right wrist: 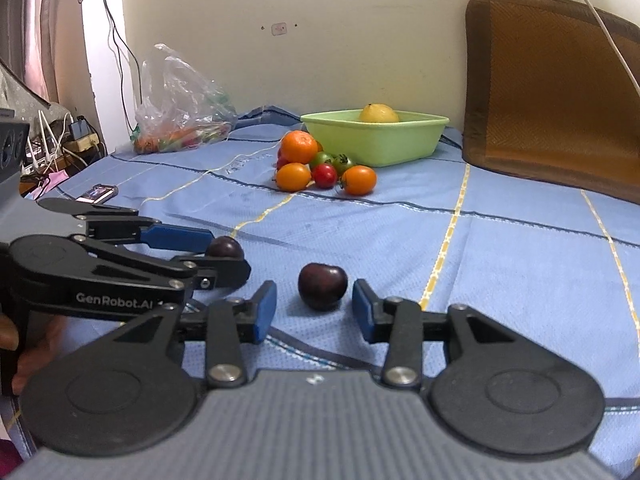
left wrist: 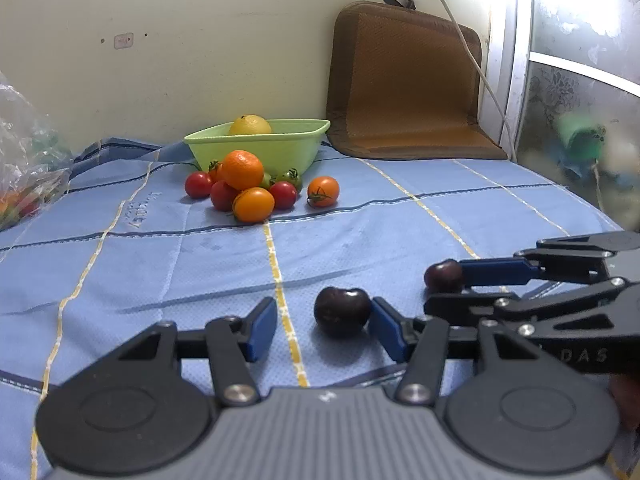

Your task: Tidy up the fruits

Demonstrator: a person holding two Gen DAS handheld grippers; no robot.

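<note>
Left gripper point(left wrist: 322, 322) hides part of a cherry point(right wrist: 226, 247).

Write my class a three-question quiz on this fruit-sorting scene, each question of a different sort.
1. True or false: the lemon lies in the green bowl.
2. What sits between the open fingers of the left gripper? A) a tomato B) a dark cherry C) an orange
3. Fill in: ___ dark cherries lie on the blue cloth near the grippers.

Key: 1 true; 2 B; 3 two
</note>
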